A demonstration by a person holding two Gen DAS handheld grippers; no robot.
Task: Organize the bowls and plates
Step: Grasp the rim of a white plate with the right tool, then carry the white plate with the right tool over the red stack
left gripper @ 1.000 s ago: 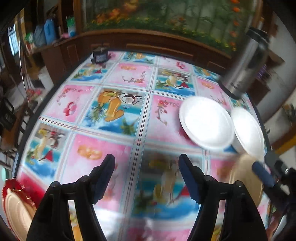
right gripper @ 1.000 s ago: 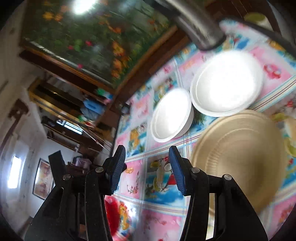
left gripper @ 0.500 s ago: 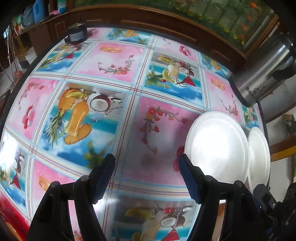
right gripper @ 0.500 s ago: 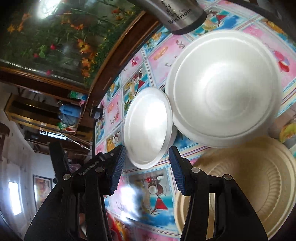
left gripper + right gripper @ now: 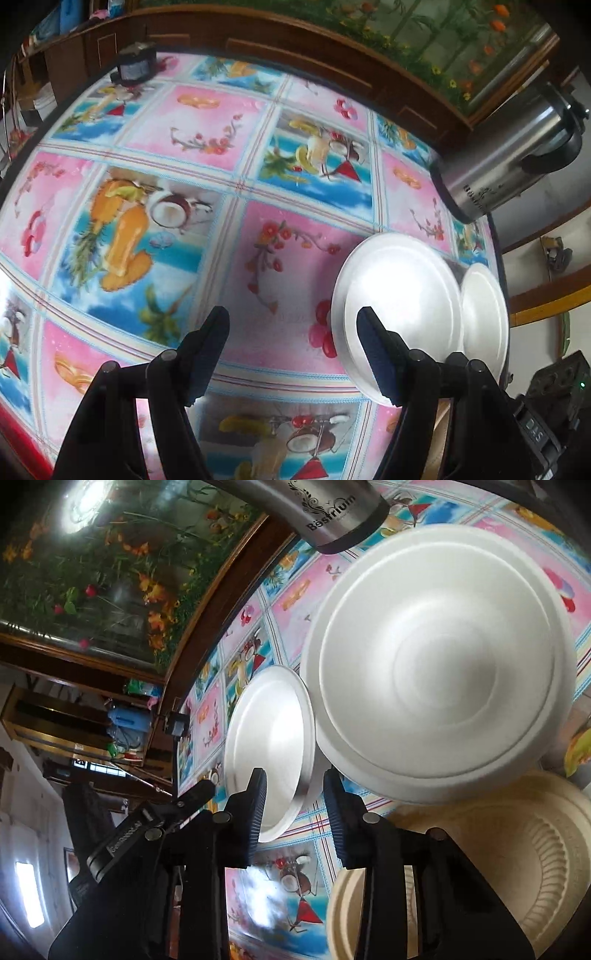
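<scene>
Two white foam dishes lie side by side on the patterned tablecloth [image 5: 155,206]. In the left wrist view the nearer white plate [image 5: 402,295] is at the right, with the second white bowl [image 5: 485,314] behind it. My left gripper [image 5: 293,347] is open; its right finger reaches the plate's near rim. In the right wrist view the white plate [image 5: 269,738] is left of the large white bowl [image 5: 439,664], and a tan ridged plate [image 5: 517,867] lies lower right. My right gripper [image 5: 293,801] is open, its jaws either side of the plate's edge, not closed on it.
A steel thermos [image 5: 517,155] stands at the table's far right, also at the top of the right wrist view [image 5: 328,513]. A small dark object [image 5: 135,68] sits at the far left edge. A wooden cabinet with a flower picture [image 5: 424,40] lines the back.
Both grippers have moved in closer to the white dishes. The right gripper's jaws now straddle the smaller white plate's rim. The tan plate has slid toward the lower right of the right wrist view.
</scene>
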